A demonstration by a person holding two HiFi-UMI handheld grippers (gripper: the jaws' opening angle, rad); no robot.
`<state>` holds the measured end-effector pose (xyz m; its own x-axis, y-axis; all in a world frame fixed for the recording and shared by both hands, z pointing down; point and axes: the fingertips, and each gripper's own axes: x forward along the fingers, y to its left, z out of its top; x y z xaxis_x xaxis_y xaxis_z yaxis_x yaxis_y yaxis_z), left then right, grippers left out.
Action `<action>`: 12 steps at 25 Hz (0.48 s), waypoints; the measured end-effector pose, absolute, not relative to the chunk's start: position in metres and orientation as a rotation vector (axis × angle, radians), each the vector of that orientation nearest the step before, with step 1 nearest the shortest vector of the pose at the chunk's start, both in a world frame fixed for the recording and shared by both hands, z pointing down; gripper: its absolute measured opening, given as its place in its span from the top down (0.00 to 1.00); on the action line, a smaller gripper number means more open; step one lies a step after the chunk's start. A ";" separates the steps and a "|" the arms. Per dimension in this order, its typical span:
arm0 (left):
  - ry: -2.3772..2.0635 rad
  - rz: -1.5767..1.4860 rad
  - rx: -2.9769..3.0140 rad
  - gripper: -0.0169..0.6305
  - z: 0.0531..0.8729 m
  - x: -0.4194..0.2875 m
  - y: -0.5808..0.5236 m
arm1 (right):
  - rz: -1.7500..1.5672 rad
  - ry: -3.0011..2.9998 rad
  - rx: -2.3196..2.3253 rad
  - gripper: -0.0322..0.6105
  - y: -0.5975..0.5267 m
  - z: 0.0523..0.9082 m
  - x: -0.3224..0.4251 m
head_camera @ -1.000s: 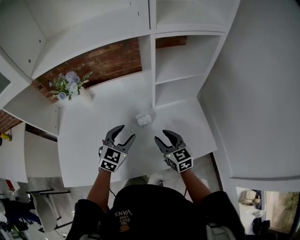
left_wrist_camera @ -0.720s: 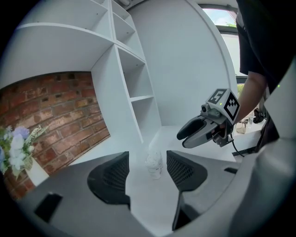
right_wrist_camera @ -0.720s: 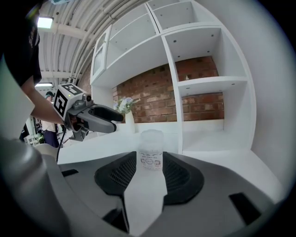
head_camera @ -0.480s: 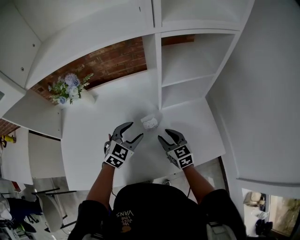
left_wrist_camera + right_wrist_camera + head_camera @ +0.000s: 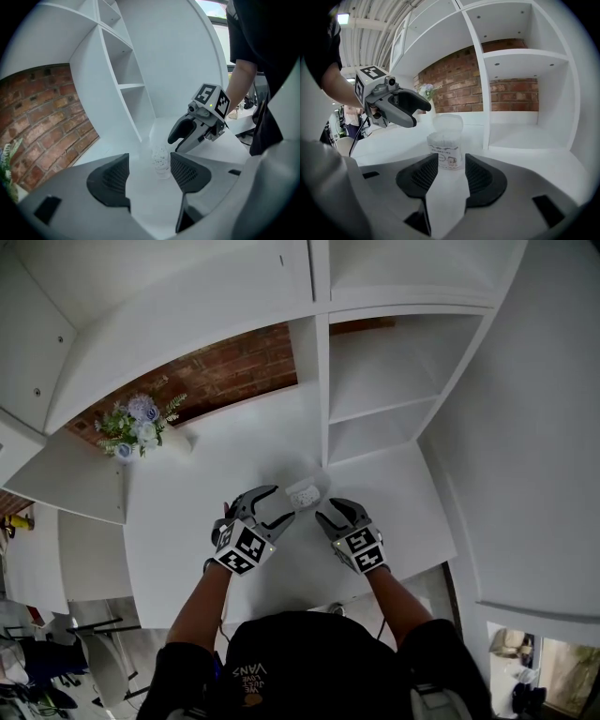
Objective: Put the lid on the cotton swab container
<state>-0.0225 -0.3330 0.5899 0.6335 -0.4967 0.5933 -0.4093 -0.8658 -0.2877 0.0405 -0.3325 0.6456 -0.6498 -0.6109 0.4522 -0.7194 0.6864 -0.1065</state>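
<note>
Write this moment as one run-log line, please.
pre-grasp | cotton swab container: lid open | left gripper: jaws just opening, nothing between | right gripper: jaws apart, nothing between

- cotton swab container: clear plastic, paper label
- lid: translucent plastic
- surface: smooth matt white
- back wall: rough red brick
- right gripper: matt dark plastic, ribbed jaws

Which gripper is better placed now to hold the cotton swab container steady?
Likely right. The container stands just ahead of the right gripper's open jaws, centred on their gap. The left gripper, whose jaws have just been opening with nothing between them, sees it off-centre, near one jaw.
</note>
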 end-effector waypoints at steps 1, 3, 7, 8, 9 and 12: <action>0.742 -1.055 -2.717 0.58 0.591 -0.021 -0.334 | 0.383 -2.514 1.030 0.69 -0.335 0.646 0.039; 0.707 -1.073 -2.706 0.57 0.593 -0.020 -0.334 | 0.362 -2.507 1.008 0.69 -0.340 0.648 0.037; 0.626 -1.108 -2.702 0.55 0.597 -0.015 -0.334 | 0.339 -2.508 0.958 0.69 -0.347 0.652 0.033; 0.600 -1.120 -2.699 0.54 0.599 -0.013 -0.333 | 0.340 -2.512 0.943 0.69 -0.348 0.652 0.032; 0.575 -1.134 -2.694 0.54 0.601 -0.012 -0.333 | 0.337 -2.517 0.926 0.69 -0.348 0.653 0.031; 0.525 -1.169 -2.673 0.54 0.604 -0.008 -0.334 | 0.306 -2.531 0.857 0.69 -0.346 0.655 0.025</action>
<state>-0.0084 -0.3340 0.6045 0.6294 -0.3862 0.6743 -0.2473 -0.9222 -0.2973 0.0255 -0.3458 0.6554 -0.7066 -0.5200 0.4798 -0.6194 0.7824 -0.0642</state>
